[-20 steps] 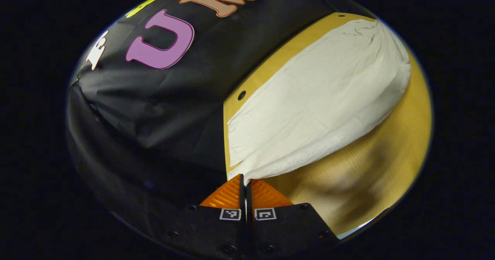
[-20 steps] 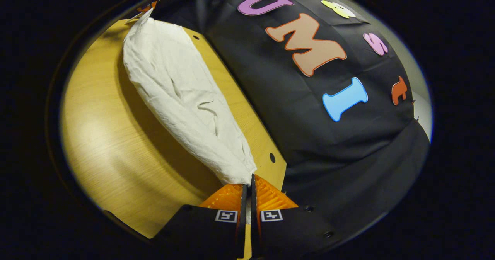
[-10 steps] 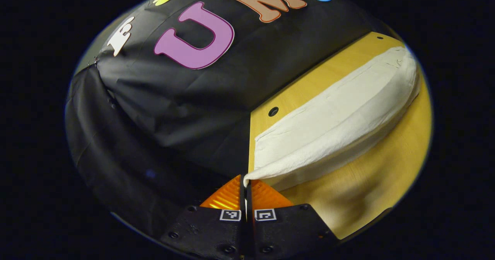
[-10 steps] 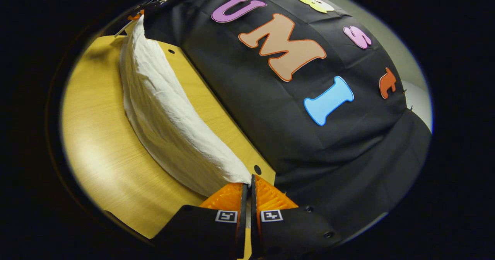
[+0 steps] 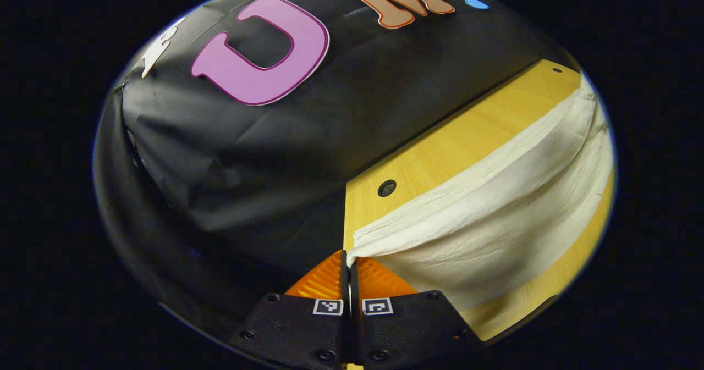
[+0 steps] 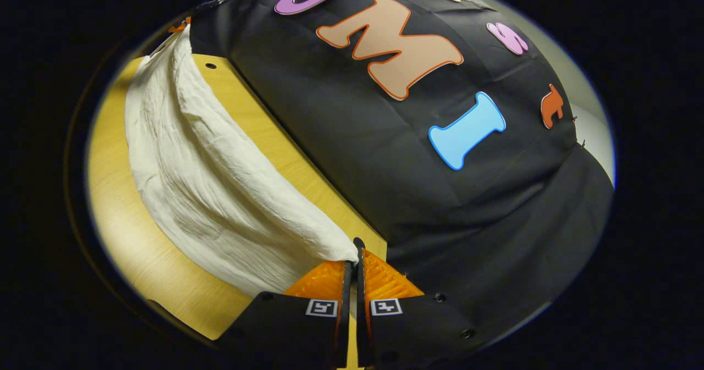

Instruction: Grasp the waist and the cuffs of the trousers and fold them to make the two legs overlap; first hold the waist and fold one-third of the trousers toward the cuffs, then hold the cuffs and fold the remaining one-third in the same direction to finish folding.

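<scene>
In the left gripper view, the left gripper (image 5: 348, 260) is seen with its fingers pinched together on one end of the cream-white cotton trousers (image 5: 495, 205). The right gripper (image 6: 353, 263) is likewise clamped on the other end (the fabric sags between them). Beyond, the cloth is draped over the yellow wooden table (image 5: 440, 155), near its far edge.

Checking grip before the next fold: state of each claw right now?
Left claw: closed, pinching an edge of the trousers.
Right claw: closed, pinching another edge of the trousers.
</scene>
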